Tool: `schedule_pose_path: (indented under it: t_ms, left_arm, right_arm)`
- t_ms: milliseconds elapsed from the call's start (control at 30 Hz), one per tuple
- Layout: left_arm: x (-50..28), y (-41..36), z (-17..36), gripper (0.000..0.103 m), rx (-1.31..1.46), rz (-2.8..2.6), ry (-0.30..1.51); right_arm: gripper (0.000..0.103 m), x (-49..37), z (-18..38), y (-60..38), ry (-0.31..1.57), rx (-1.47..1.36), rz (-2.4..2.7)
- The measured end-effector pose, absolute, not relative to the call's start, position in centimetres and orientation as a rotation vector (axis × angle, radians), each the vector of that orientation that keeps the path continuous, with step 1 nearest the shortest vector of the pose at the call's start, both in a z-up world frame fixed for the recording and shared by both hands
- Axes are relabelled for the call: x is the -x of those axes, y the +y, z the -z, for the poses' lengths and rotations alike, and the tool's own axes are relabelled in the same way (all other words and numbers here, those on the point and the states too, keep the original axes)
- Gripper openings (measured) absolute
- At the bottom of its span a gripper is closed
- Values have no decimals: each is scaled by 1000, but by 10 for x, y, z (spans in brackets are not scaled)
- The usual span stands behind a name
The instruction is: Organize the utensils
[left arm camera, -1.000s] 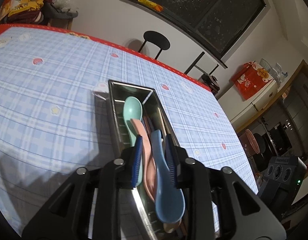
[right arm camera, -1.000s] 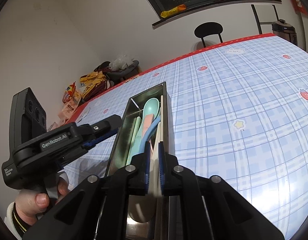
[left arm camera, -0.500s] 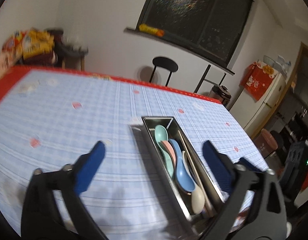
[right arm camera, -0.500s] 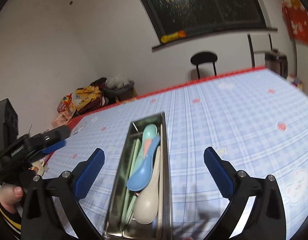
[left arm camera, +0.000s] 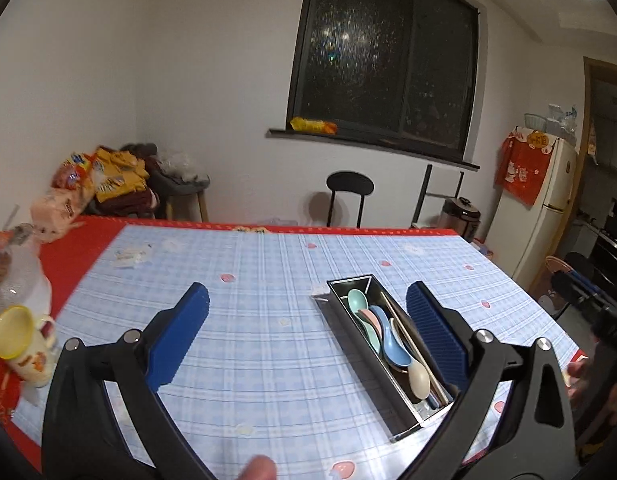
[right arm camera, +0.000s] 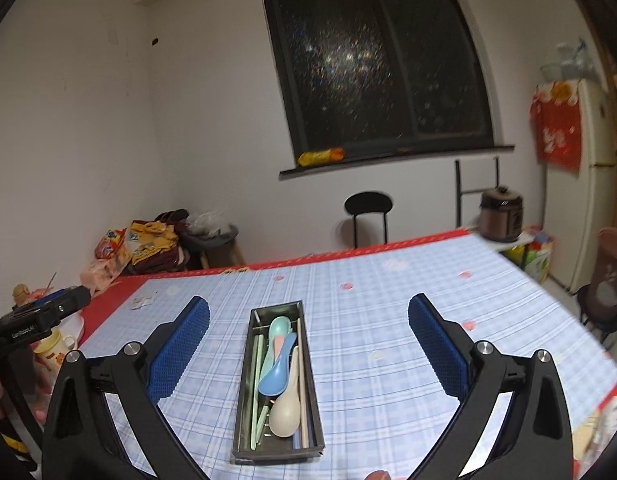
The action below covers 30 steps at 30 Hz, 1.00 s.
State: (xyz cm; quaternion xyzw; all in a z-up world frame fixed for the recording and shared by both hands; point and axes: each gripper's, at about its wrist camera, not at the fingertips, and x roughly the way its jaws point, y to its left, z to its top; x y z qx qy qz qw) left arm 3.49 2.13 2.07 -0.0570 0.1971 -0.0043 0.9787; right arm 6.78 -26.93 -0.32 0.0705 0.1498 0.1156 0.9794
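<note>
A long steel utensil tray point(right arm camera: 243, 392) lies on the blue checked tablecloth point(right arm camera: 388, 320). In it lie a teal spoon point(right arm camera: 277, 330), a pink spoon point(right arm camera: 277, 345), a blue spoon point(right arm camera: 277, 374), a cream spoon point(right arm camera: 286, 410) and chopsticks point(right arm camera: 302, 380). The tray also shows in the left wrist view point(left arm camera: 350, 330), right of centre. My right gripper point(right arm camera: 308, 350) is open and empty, raised above the tray. My left gripper point(left arm camera: 306, 334) is open and empty, raised left of the tray.
A cup with a yellow lid point(left arm camera: 22, 346) and a plastic bottle point(left arm camera: 16, 272) stand at the table's left edge. A black chair point(right arm camera: 368, 210) stands behind the table. A fridge point(left arm camera: 544, 208) and a rice cooker point(right arm camera: 502, 214) stand at the right.
Both grippers have opened, let go of the blue spoon and the chopsticks into the tray, and pulled back and up from it.
</note>
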Motion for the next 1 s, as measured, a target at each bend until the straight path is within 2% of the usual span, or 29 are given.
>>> schedule_pose_path:
  t_ms: [167,400,1000]
  left_arm:
    - [-5,22,-36,97,88,5,319]
    - [15,14,-42,97,22,-34,270]
    - [11,-2,-26,97,-34,-28,301]
  right_arm:
    - [98,-35,-14,-268,230,-89,-170]
    - [98,-11,-21,-268,226,-55,-125]
    - [98,-9,-11,-274,270,3,-10]
